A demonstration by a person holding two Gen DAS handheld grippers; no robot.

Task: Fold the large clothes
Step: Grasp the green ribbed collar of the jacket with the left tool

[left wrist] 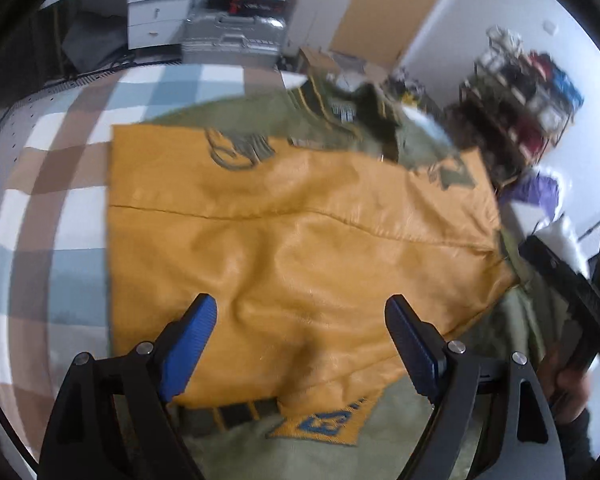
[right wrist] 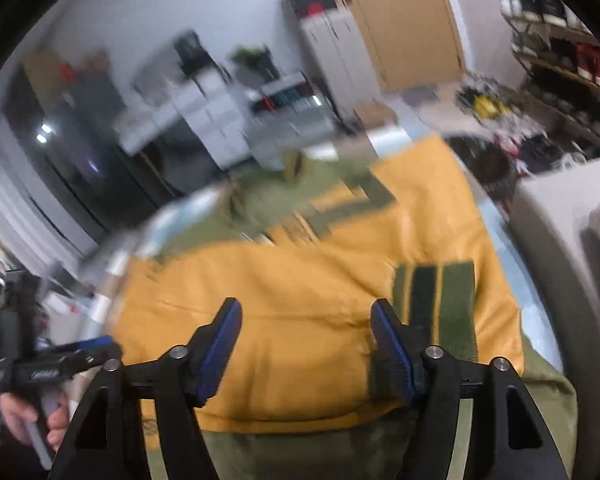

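Across the checkered bed [left wrist: 56,184] sprawls the jacket [left wrist: 300,240], yellow sleeves folded over the green body; both the left gripper [left wrist: 300,340] and right gripper [right wrist: 306,340] hang spread and empty above its near hem, left closer.

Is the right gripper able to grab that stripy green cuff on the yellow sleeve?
Probably yes. The right gripper is open and empty, and the stripy green cuff lies in plain sight on the yellow sleeve, close beside the gripper, with nothing covering it.

Jacket [left wrist: 300,232] mustard-yellow and olive; cuff [right wrist: 436,304] striped, perhaps dark green; bedcover [left wrist: 60,152] checked blue, brown, white.
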